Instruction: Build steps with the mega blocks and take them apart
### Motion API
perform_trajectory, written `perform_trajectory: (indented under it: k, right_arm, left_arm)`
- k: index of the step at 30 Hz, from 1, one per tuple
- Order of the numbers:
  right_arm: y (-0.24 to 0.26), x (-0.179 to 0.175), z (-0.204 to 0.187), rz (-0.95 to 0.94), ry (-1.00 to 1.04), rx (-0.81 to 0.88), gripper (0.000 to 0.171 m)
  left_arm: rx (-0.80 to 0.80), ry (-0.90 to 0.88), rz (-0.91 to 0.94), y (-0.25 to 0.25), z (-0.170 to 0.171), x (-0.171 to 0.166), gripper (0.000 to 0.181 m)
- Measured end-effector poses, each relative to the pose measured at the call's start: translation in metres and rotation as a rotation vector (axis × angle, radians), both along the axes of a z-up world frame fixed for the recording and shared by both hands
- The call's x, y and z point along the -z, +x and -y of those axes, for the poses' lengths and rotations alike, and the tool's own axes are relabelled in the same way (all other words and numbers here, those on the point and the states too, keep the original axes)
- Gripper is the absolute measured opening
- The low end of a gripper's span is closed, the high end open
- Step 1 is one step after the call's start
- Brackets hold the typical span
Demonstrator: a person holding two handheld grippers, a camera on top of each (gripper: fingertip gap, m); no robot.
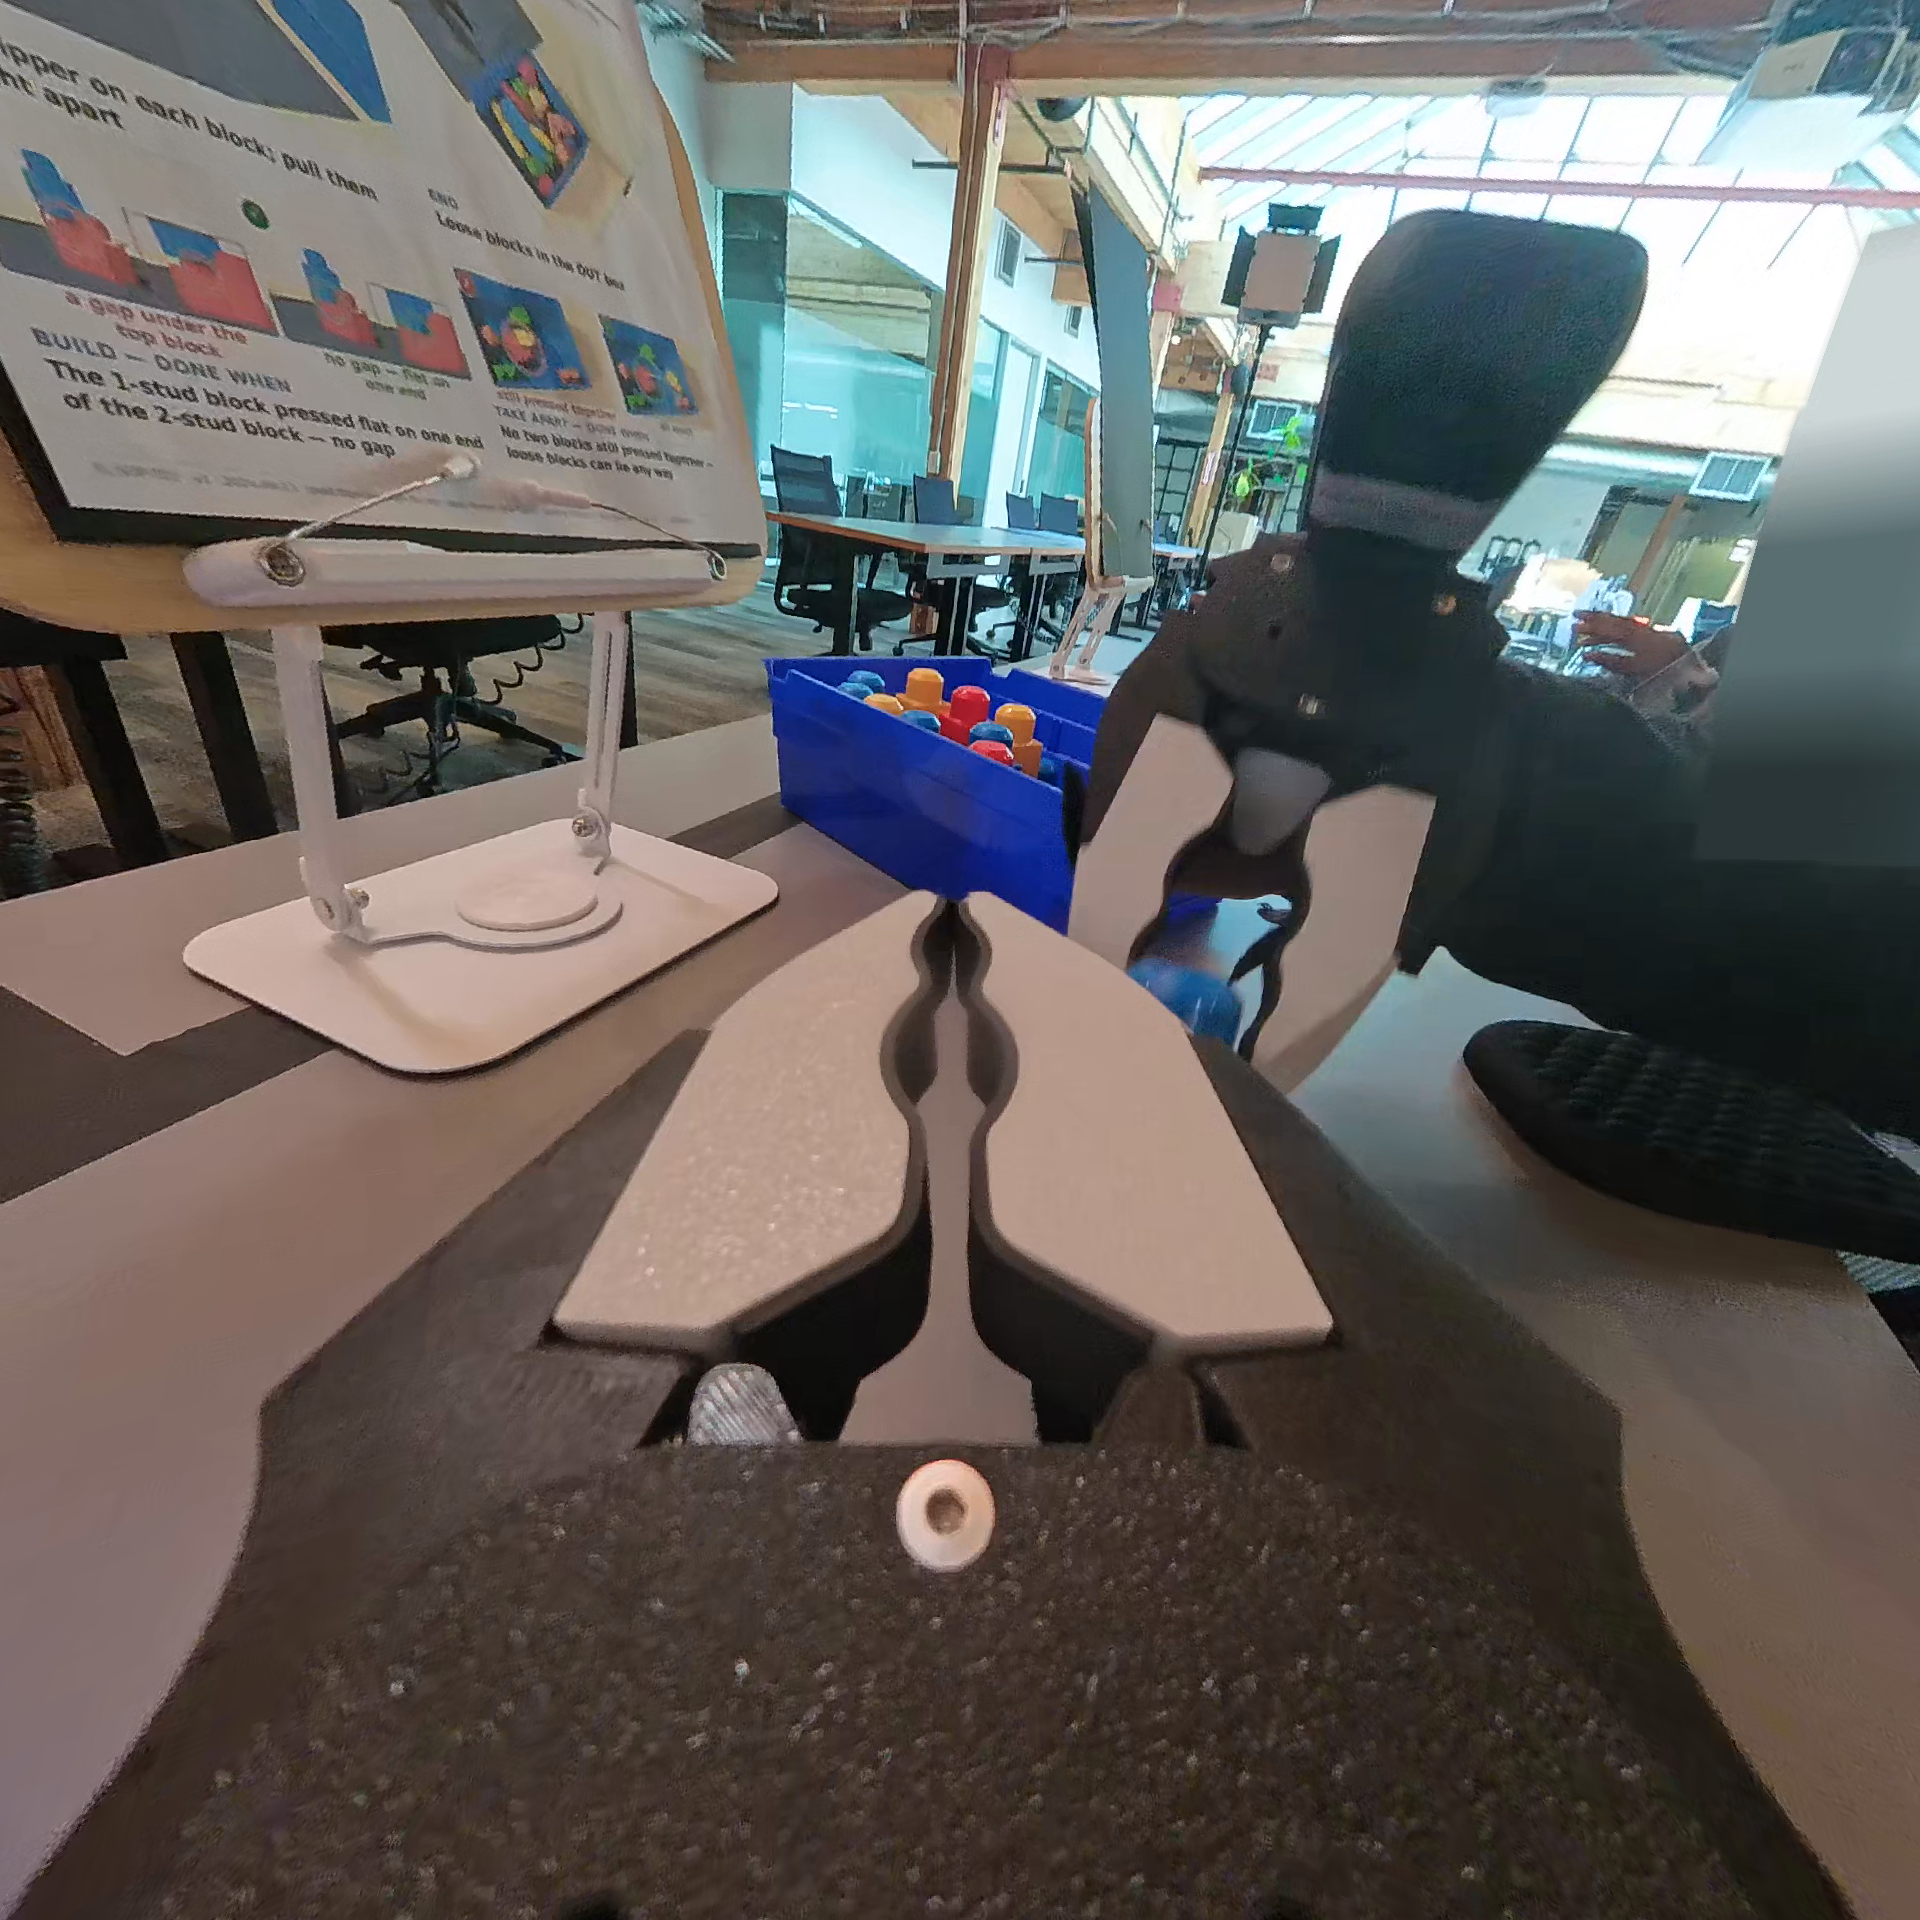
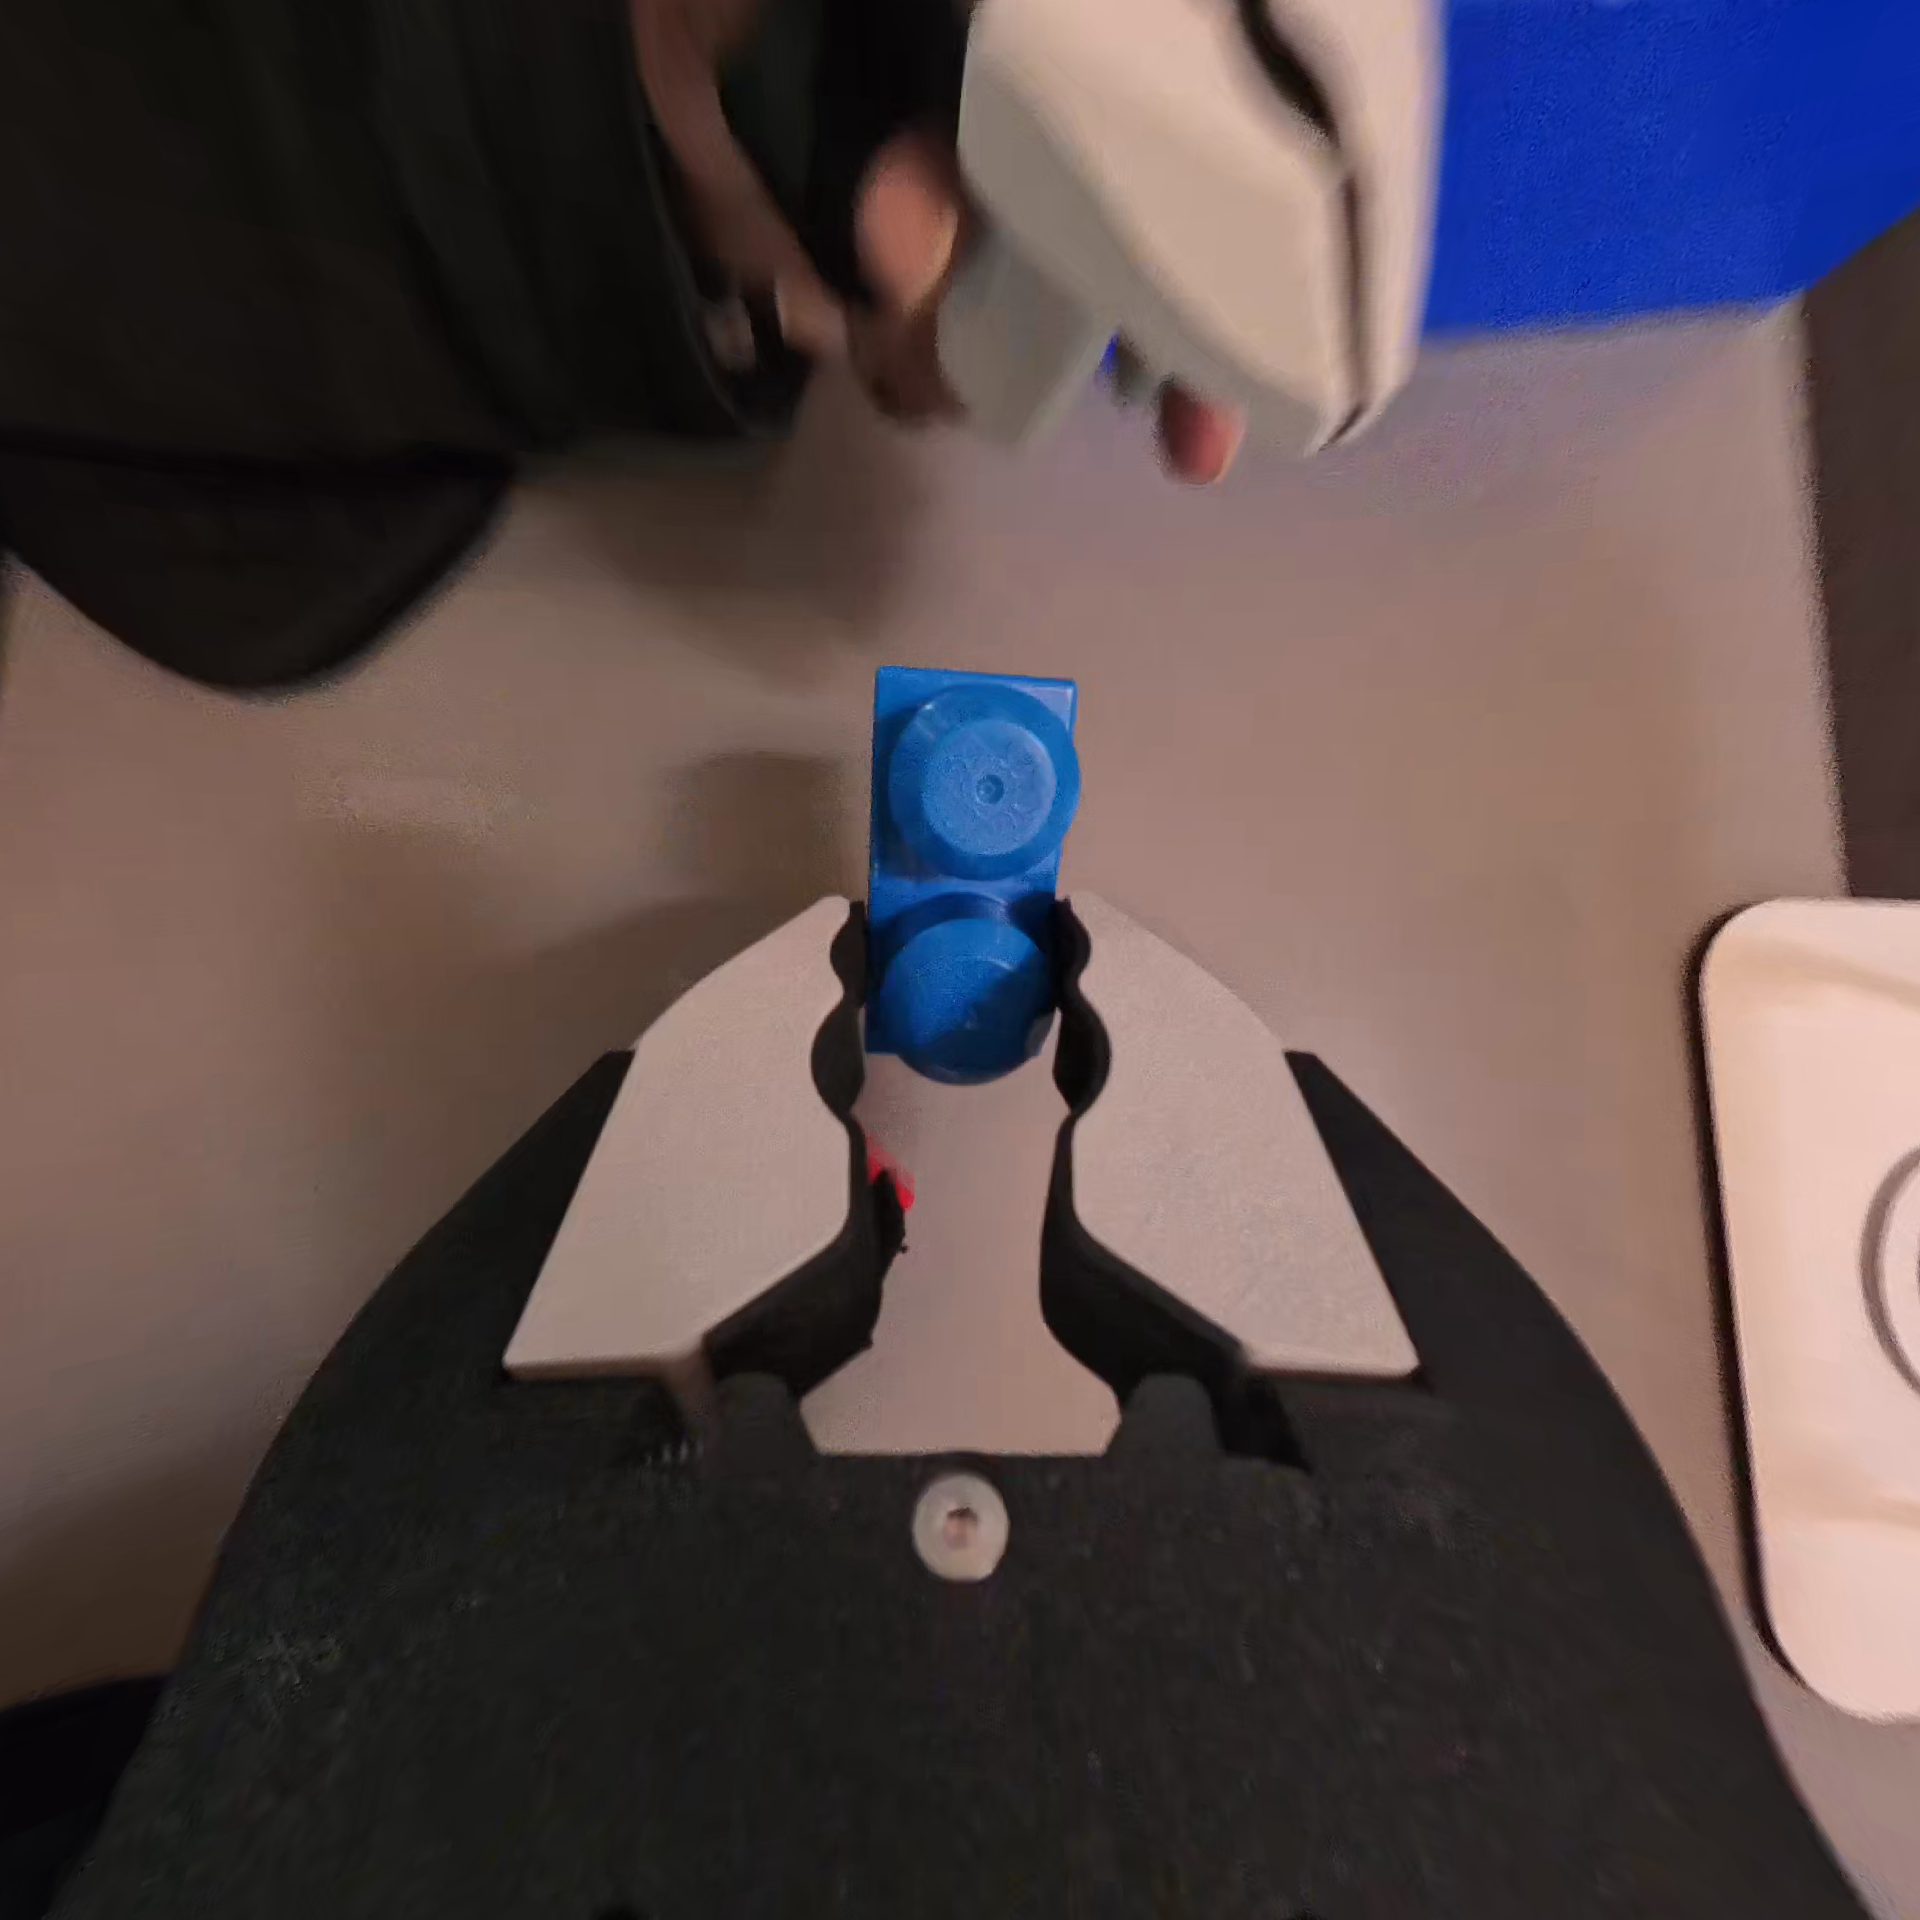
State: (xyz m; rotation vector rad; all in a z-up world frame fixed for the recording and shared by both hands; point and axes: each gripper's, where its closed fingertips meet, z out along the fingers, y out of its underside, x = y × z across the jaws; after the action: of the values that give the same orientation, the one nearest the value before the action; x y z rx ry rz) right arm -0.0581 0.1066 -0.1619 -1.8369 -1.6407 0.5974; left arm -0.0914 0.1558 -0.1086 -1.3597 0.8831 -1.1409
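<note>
The right gripper (image 2: 961,987) pinched a blue block (image 2: 971,821) by its near stud, long axis pointing straight ahead. The left gripper (image 1: 948,920) was empty, fingers pressed together.

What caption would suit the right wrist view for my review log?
Right gripper shut on a blue two-stud block above the grey table, left gripper blurred beyond.
</note>
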Motion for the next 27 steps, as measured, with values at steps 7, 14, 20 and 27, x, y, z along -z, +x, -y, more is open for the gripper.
perform_trajectory:
  k: [7,14,20,27]
  right_arm:
    - [0.027,-0.09,0.001,-0.73,0.043,0.068,0.033]
    - [0.048,-0.096,0.002,-1.043,-0.025,0.091,0.033]
    - [0.028,-0.076,0.005,-0.955,-0.033,0.073,0.033]
    - [0.011,-0.065,0.014,-0.888,-0.019,0.033,0.033]
  left_arm:
    - [0.063,0.02,0.087,0.004,0.013,-0.016,0.001]
    - [0.15,0.043,0.122,0.021,0.035,-0.027,0.032]
    - [0.242,0.037,0.099,0.042,0.057,-0.027,0.048]
    - [0.265,0.024,0.087,0.052,0.064,-0.024,0.046]
